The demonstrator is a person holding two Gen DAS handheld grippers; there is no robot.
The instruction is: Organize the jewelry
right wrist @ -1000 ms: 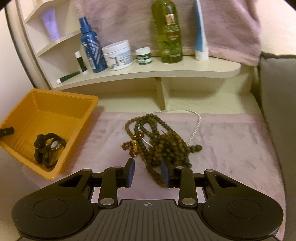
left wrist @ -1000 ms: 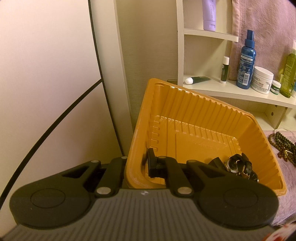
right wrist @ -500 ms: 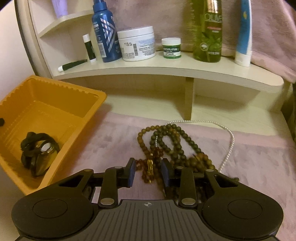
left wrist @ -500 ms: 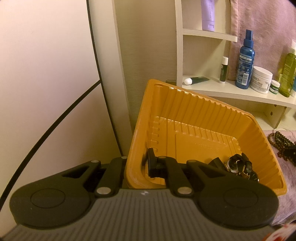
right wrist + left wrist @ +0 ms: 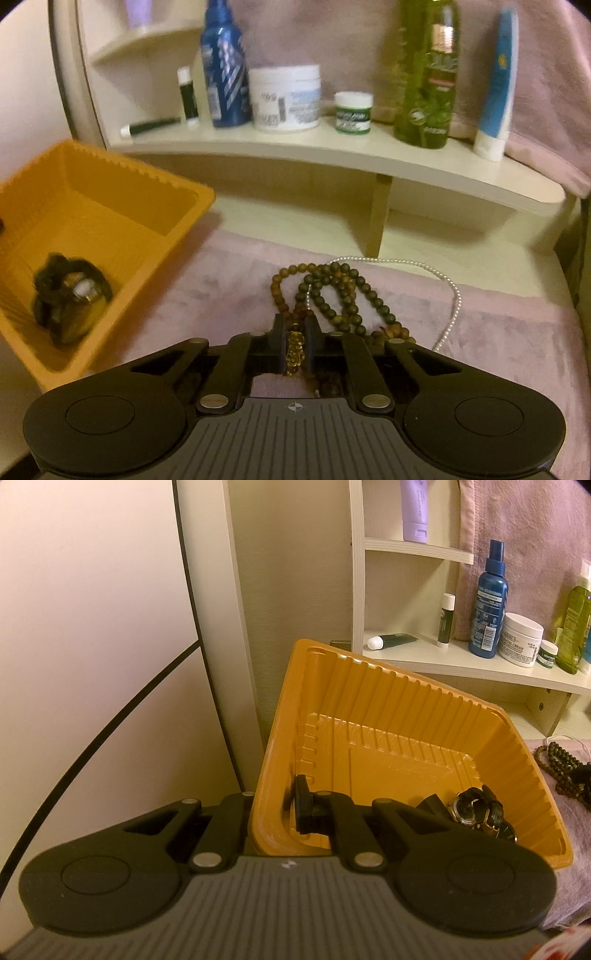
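My left gripper [image 5: 271, 805] is shut on the near left wall of an orange plastic tray [image 5: 406, 716], one finger inside, one outside. Several dark watches [image 5: 476, 810] lie in the tray's right corner; they also show blurred in the right wrist view [image 5: 70, 299]. My right gripper [image 5: 294, 343] is shut on the amber charm bracelet [image 5: 295, 350] at the near edge of a pile of brown bead strands [image 5: 332, 291] on the pink cloth [image 5: 221, 295]. A white pearl necklace [image 5: 454, 291] loops behind the pile. The tray [image 5: 92, 206] stands left of the pile.
A cream curved shelf [image 5: 332, 155] behind the cloth carries a blue spray bottle [image 5: 225, 74], a white cream jar [image 5: 284, 99], a small green jar [image 5: 352, 112], a green bottle [image 5: 424, 74] and a blue tube [image 5: 495, 85]. A wall panel [image 5: 92, 627] stands left of the tray.
My right gripper has moved forward and down onto the bead pile and closed on the amber charm bracelet. My left gripper and the tray have stayed in place.
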